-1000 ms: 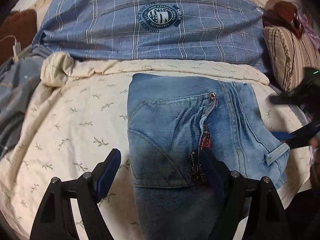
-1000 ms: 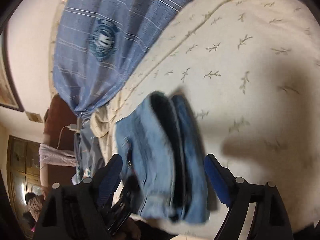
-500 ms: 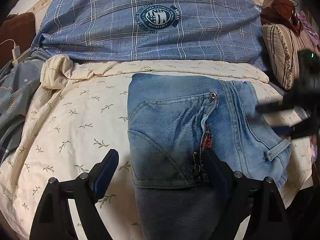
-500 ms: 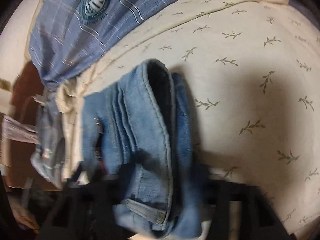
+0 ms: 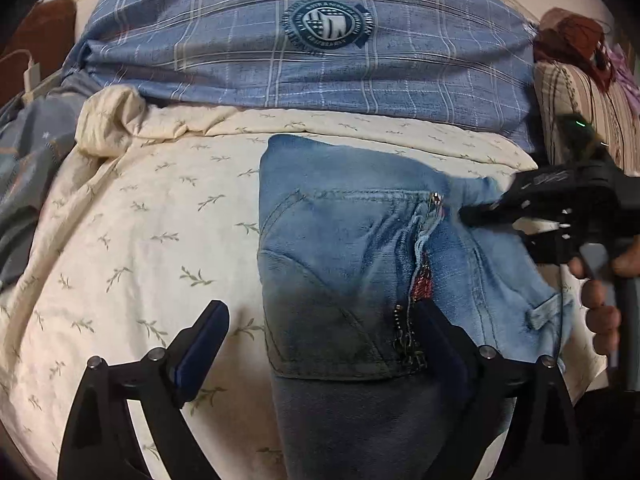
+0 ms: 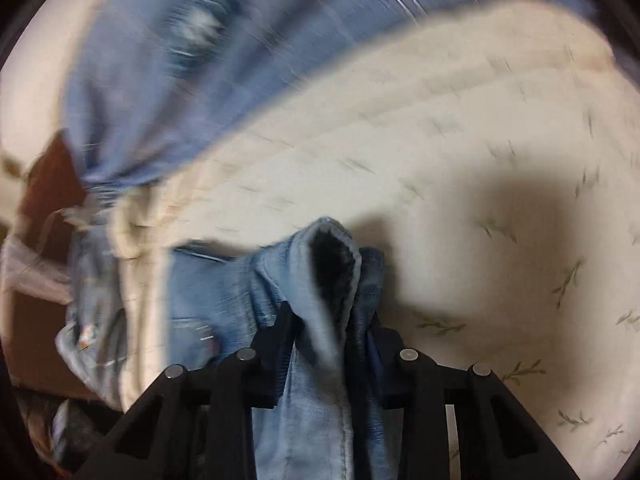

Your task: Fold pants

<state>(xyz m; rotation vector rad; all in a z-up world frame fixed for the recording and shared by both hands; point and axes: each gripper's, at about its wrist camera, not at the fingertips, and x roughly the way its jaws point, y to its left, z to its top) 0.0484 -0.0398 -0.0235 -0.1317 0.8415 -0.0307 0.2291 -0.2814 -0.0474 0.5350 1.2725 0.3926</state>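
Folded blue denim pants lie on a cream leaf-print bedsheet. My left gripper is open, low over the near part of the pants, its right finger resting by the zipper. My right gripper comes in from the right and is shut on the pants' right edge. In the right wrist view the gripper pinches a bunched fold of denim, lifted off the sheet; this view is motion-blurred.
A blue plaid pillow with a round badge lies across the back. A striped cushion is at the right, grey clothing at the left. A charger and cable sit at far left.
My right gripper has closed on the right edge of the pants and lifted it, moving in over the denim. My left gripper has stayed open and nearly still.
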